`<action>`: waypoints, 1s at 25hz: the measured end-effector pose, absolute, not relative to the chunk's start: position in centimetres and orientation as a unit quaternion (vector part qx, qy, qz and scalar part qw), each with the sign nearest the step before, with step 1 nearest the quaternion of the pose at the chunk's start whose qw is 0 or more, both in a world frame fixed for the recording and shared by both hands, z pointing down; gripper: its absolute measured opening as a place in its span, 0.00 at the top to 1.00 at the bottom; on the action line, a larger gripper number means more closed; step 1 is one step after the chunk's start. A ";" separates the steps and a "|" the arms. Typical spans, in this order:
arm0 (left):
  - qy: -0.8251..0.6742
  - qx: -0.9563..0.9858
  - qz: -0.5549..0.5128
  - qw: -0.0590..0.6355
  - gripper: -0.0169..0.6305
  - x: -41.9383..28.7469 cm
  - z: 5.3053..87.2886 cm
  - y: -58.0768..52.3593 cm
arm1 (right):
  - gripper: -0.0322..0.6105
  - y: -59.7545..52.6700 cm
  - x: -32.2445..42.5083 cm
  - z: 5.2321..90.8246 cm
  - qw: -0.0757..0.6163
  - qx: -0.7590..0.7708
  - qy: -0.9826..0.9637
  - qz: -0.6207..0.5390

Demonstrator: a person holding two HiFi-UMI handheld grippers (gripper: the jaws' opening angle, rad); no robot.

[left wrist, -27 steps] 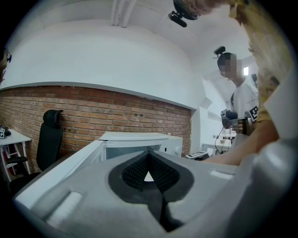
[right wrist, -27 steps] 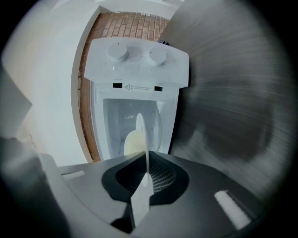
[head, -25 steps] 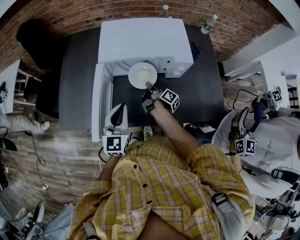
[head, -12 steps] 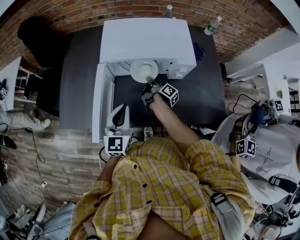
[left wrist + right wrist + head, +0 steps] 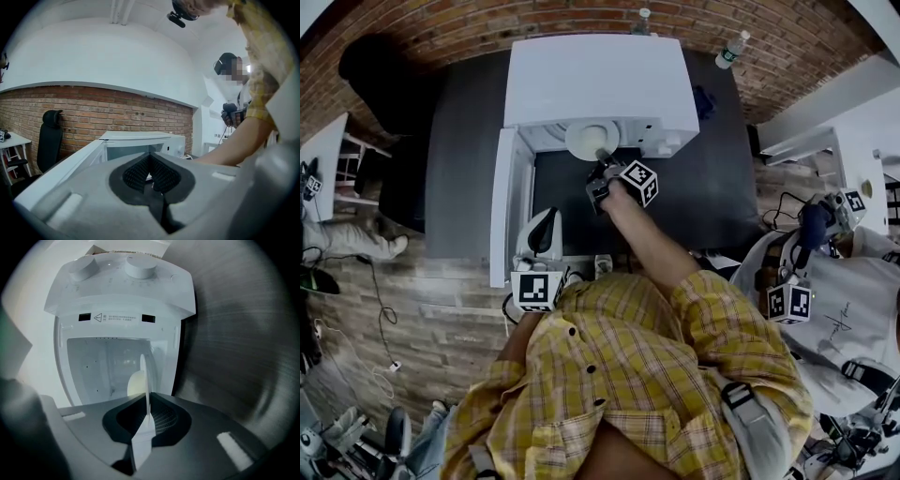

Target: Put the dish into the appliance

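White dish (image 5: pixel 142 380) edge-on in clamped jaws of right gripper (image 5: pixel 149 417), at appliance (image 5: pixel 122 296) mouth; left gripper (image 5: pixel 150 169) closed, empty.

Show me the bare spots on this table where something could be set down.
Widest bare patch: the dark table right of the microwave, forward of the bottle. Another strip lies left of the open door. Crowded: in front of the cavity, where the right hand-held gripper holds the dish and the left hand-held gripper sits.

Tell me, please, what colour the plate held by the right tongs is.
White; the plate shows best in the head view.
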State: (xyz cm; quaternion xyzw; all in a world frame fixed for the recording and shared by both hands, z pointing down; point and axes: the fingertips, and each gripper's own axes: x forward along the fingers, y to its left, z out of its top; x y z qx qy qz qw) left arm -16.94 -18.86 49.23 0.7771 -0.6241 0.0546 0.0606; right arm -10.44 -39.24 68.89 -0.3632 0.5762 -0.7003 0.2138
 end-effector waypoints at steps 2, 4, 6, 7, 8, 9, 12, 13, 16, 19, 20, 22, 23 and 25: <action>-0.624 0.777 0.057 0.061 0.97 -16.9 49.3 -19.0 | 0.93 -39.6 -10.4 69.2 0.212 -0.365 0.572 -0.703; -0.624 0.777 0.057 0.063 0.97 -17.0 49.3 -19.3 | 0.92 -39.9 -10.3 69.5 0.211 -0.368 0.569 -0.704; -0.625 0.776 0.056 0.065 0.97 -17.3 49.4 -19.4 | 0.92 -40.0 -10.4 69.9 0.211 -0.372 0.566 -0.705; -0.625 0.776 0.057 0.064 0.97 -17.3 49.6 -19.4 | 0.93 -40.1 -10.3 70.1 0.211 -0.374 0.564 -0.706; -0.625 0.776 0.057 0.065 0.97 -17.3 49.7 -19.4 | 0.93 -40.2 -10.3 70.4 0.212 -0.375 0.562 -0.706; -0.624 0.776 0.058 0.067 0.97 -17.3 49.8 -19.5 | 0.93 -40.3 -10.3 70.5 0.212 -0.375 0.561 -0.707; -0.621 0.778 0.059 0.075 0.97 -17.2 50.1 -19.5 | 0.94 -40.5 -10.7 70.8 0.212 -0.375 0.554 -0.712; -0.620 0.778 0.060 0.077 0.97 -17.2 50.2 -19.5 | 0.94 -40.6 -10.9 70.8 0.212 -0.376 0.552 -0.714; -0.620 0.777 0.063 0.082 0.97 -17.5 50.5 -19.5 | 0.94 -40.9 -11.3 70.9 0.212 -0.380 0.546 -0.716; -0.622 0.777 0.060 0.082 0.97 -17.8 50.4 -19.6 | 0.94 -41.2 -11.8 70.9 0.210 -0.381 0.542 -0.719; -0.622 0.776 0.059 0.082 0.97 -17.9 50.3 -19.6 | 0.94 -41.3 -11.9 70.9 0.209 -0.381 0.541 -0.720; -0.623 0.775 0.060 0.087 0.97 -18.1 50.5 -19.6 | 0.94 -41.3 -12.3 70.9 0.206 -0.381 0.540 -0.722; -0.624 0.774 0.061 0.088 0.97 -18.2 50.6 -19.5 | 0.94 -41.3 -12.4 70.9 0.206 -0.380 0.539 -0.723; -0.624 0.773 0.061 0.092 0.97 -18.3 50.9 -19.5 | 0.94 -41.5 -12.6 71.0 0.206 -0.380 0.536 -0.725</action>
